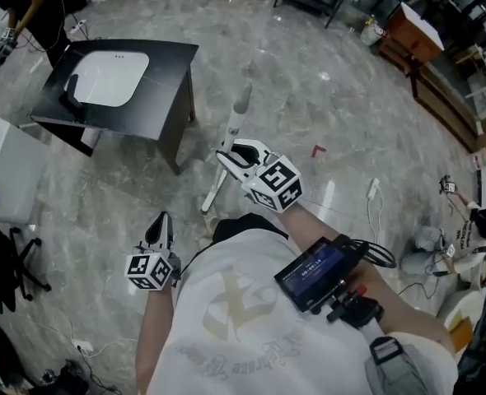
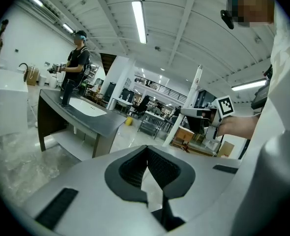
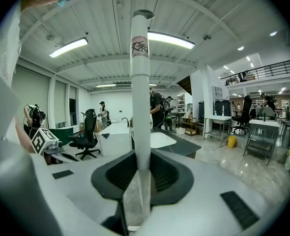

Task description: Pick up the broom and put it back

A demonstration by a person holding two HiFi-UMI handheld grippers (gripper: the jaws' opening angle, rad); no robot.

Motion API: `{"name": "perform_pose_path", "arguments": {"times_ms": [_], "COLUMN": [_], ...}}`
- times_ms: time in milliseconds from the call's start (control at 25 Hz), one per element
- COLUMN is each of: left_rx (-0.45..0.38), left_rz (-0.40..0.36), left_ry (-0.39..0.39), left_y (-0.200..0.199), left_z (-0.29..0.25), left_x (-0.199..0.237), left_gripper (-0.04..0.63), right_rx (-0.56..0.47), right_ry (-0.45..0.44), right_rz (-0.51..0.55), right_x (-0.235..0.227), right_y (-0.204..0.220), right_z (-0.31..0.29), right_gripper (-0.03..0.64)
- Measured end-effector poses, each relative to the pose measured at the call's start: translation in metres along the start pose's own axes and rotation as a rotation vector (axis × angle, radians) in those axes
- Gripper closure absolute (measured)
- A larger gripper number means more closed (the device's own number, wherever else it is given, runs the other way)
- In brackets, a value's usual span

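Observation:
The broom shows as a long white handle [image 1: 236, 120] with a grey cap at its far end, slanting over the marble floor in the head view. My right gripper [image 1: 231, 151] is shut on that handle partway along it. In the right gripper view the handle [image 3: 140, 82] rises straight up from between the black pads [image 3: 160, 173]. The broom's head is hidden behind my shirt. My left gripper [image 1: 160, 225] hangs lower left, apart from the broom, jaws together with nothing between them. From the left gripper view the handle [image 2: 196, 87] and right gripper [image 2: 200, 114] appear at the right.
A black table [image 1: 162, 81] with a white sink basin [image 1: 107, 77] stands at the upper left, with another person [image 1: 37, 6] behind it. A white unit [image 1: 4, 175] sits at the left edge. Cables and a white plug strip [image 1: 373, 189] lie on the floor at the right, near wooden furniture [image 1: 416, 35].

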State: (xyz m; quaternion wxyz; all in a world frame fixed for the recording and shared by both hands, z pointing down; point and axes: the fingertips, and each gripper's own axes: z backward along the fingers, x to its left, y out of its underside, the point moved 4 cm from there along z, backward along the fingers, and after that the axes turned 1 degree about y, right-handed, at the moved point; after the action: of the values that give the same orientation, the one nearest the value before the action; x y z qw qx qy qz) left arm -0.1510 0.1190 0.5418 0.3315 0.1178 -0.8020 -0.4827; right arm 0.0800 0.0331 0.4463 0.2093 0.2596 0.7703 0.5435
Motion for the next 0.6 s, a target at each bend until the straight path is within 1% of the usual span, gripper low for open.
{"name": "perform_pose_path", "arguments": {"times_ms": [280,600], "left_rx": [0.02,0.032], "left_rz": [0.007,0.028], "left_ry": [0.033,-0.002], "left_y": [0.006,0.008], "left_z": [-0.004,-0.007], "left_x": [-0.016,-0.001], "left_gripper": [0.583,0.583], "right_rx": [-0.004,0.021], "right_ry": [0.078,0.125], "right_rz": [-0.031,-0.034], "right_x": [-0.027,-0.058], "right_y": [0.002,0.013], "right_z": [0.024,0.015], "right_gripper": [0.52,0.52]}}
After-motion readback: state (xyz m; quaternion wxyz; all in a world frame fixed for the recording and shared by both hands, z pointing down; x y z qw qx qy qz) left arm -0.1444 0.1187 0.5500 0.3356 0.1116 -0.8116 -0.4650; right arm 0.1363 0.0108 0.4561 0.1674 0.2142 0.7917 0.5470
